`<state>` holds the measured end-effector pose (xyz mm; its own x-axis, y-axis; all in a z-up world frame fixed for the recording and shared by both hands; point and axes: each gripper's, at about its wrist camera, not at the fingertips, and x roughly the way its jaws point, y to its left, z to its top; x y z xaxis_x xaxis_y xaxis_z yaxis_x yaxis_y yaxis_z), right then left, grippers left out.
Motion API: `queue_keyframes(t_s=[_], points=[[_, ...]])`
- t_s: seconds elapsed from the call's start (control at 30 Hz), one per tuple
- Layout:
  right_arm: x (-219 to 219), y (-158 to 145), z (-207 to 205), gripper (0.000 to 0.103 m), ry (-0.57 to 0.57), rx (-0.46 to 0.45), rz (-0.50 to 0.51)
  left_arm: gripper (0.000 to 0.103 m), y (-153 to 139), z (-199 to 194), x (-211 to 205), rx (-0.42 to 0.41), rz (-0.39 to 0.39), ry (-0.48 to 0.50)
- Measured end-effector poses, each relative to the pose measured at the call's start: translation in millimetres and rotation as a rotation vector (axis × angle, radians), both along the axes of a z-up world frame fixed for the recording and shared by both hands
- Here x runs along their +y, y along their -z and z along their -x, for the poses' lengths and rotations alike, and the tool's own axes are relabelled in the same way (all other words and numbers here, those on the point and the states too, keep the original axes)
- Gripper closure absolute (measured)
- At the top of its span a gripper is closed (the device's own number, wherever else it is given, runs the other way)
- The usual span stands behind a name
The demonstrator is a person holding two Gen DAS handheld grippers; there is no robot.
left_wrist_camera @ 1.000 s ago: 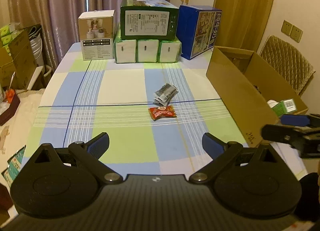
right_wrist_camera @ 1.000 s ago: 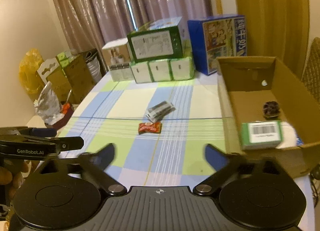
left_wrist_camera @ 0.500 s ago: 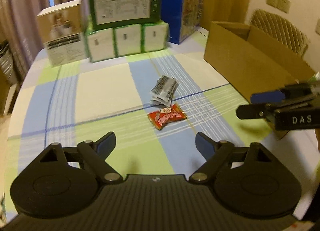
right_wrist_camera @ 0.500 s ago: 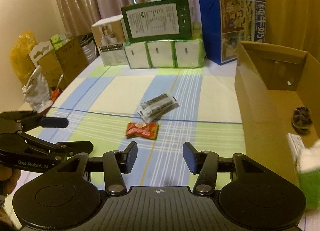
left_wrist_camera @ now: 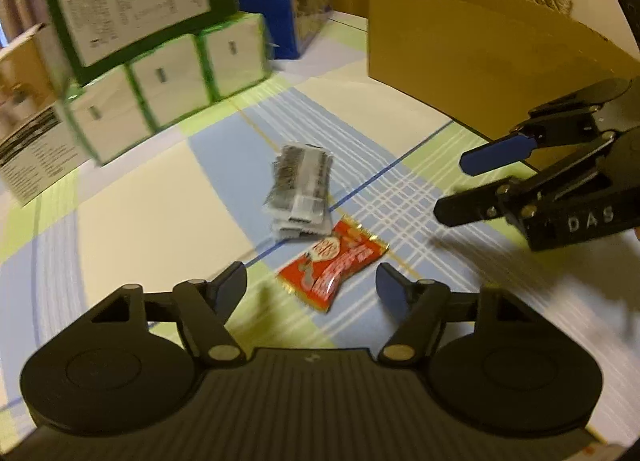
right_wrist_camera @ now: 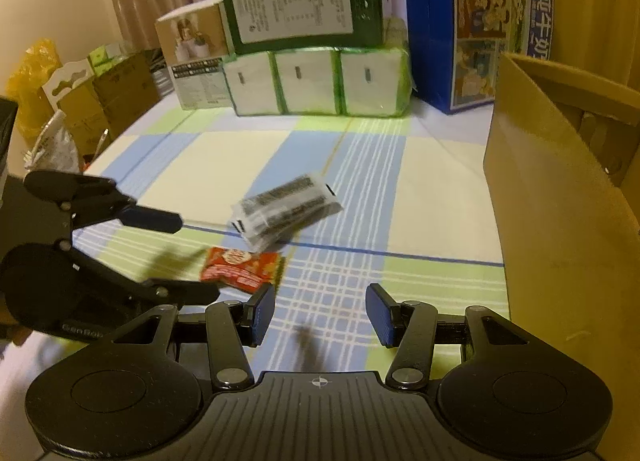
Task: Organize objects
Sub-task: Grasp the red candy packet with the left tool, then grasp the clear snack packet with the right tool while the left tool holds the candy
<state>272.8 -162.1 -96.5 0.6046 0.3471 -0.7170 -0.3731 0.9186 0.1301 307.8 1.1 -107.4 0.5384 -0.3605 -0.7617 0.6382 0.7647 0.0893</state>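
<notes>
1. The left gripper [left_wrist_camera: 311, 286] is matte black plastic with a ribbed central housing, flanked by two round discs with recessed circles.
2. Angled black link arms run from silver rivets to its fingers [left_wrist_camera: 390, 288], which carry dark blue pads.
3. The right gripper [right_wrist_camera: 320, 316] has the same build: black ribbed body, twin discs, silver pivot pins and ridged blue pads [right_wrist_camera: 381, 319].
4. A small white crosshair mark sits at the centre of its housing.
5. Seen from the side, the right unit carries white letters "DAS"; the left shows part of a white "GenRob" marking.
</notes>
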Motion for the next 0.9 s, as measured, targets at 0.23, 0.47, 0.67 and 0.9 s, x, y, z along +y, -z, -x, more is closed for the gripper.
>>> queue_keyframes(t_s=[0.23, 0.47, 0.67, 0.9], points=[[-5.5, 7.0, -5.5, 0.054, 0.017, 0.012, 0.0, 0.049, 13.6, -15.9, -19.6, 0.013, -0.067, 0.112], [-8.7, 8.1, -7.3, 0.054, 0.027, 0.018, -0.011, 0.077, 15.1, -16.6, -23.0, 0.056, -0.061, 0.104], [-8.9, 6.5, -7.5, 0.054, 0.031, 0.022, -0.035, 0.078, 12.1, 13.7, -8.3, 0.078, -0.044, -0.051], [9.2, 2.8, -13.4, 0.054, 0.019, 0.012, -0.094, 0.078, -2.6, 25.1, 31.1, -0.004, 0.034, -0.375]])
